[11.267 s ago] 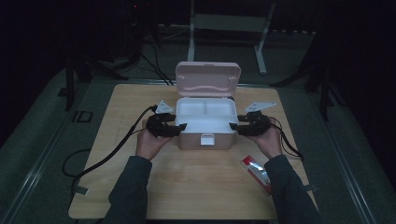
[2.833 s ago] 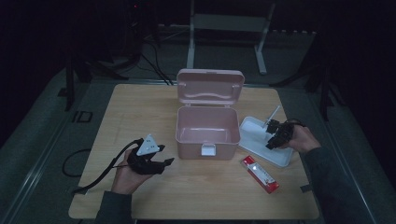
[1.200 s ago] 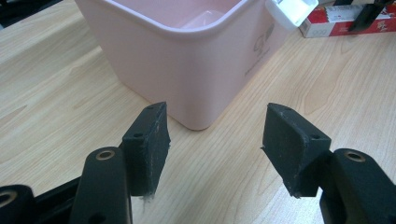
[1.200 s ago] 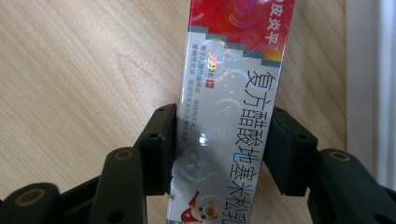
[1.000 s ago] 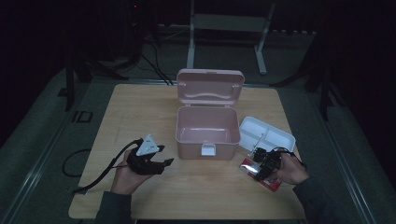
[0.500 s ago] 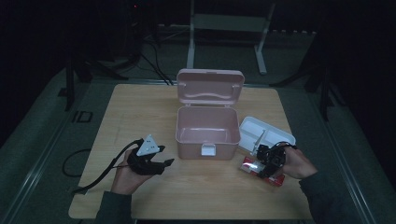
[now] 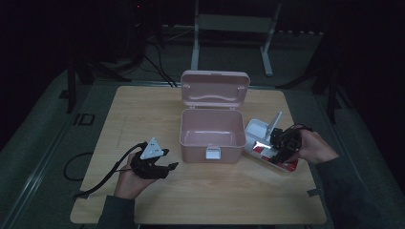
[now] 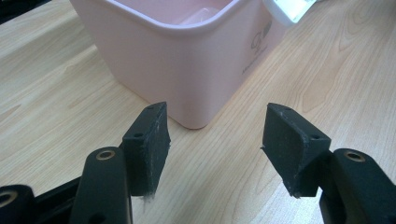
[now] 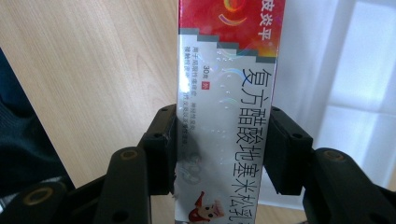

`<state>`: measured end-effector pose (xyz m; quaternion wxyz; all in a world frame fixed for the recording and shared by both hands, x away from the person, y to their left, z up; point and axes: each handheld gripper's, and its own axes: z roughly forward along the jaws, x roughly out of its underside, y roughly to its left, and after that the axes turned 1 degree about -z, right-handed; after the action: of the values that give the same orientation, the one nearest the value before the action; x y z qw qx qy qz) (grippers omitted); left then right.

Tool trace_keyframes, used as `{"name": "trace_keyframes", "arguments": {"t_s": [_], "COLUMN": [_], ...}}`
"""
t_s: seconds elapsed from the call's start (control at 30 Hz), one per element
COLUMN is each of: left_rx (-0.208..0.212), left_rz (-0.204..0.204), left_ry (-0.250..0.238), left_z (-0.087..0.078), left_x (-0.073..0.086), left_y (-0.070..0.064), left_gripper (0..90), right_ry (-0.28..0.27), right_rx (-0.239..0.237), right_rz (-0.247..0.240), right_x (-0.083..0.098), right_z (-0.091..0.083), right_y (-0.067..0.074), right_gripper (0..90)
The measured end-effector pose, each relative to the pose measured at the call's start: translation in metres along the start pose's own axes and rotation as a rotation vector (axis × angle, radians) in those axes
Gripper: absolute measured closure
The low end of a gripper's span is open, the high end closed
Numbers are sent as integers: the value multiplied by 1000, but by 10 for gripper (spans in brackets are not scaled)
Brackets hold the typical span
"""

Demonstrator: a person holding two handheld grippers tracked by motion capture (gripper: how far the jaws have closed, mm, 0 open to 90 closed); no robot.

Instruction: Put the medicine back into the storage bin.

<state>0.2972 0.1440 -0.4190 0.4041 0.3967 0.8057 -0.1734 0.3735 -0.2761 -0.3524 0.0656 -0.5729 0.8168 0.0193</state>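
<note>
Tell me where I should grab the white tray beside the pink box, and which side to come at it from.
Grip the white tray by its thin upright rim, probably at the far end, coming down from above with one jaw inside and one outside. It lies flat and looks too wide to span. The pink box crowds its left side, and the right gripper holds the red and silver carton over its near end.

The high view is really dim, with the room behind the wooden table [image 7: 143, 124] almost black and everything a bit soft and grainy. Both gripper views are bright and evenly lit. There's glare on the glossy medicine box [image 9: 226, 116], and its nearest end goes blurry.
</note>
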Motion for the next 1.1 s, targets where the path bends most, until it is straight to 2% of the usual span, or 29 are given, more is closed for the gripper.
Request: {"name": "trace_keyframes", "arguments": {"t_s": [0.1,0.23,0.43,0.7,1.1], "left_rx": [-1,0,-1,-1,4], "left_rz": [-1,0,-1,-1,-2], "left_ry": [-4,-3,-3,-7,-2], "left_z": [0,0,0,0,2], "left_x": [0,0,0,0,0], "left_y": [0,0,0,0,-1], "left_gripper": [405,405,405,405,405], "right_ry": [10,30,17,-2,-40], "right_rx": [-17,-10,-1,20,30], "right_rz": [-56,-69,-90,-118,-142], "right_x": [-5,-10,-22,-44,-61], "right_z": [-5,-8,-17,-22,-35], "right_y": [-7,-18,-30,-35,-41], "right_gripper": [511,511,511,511,511]}}
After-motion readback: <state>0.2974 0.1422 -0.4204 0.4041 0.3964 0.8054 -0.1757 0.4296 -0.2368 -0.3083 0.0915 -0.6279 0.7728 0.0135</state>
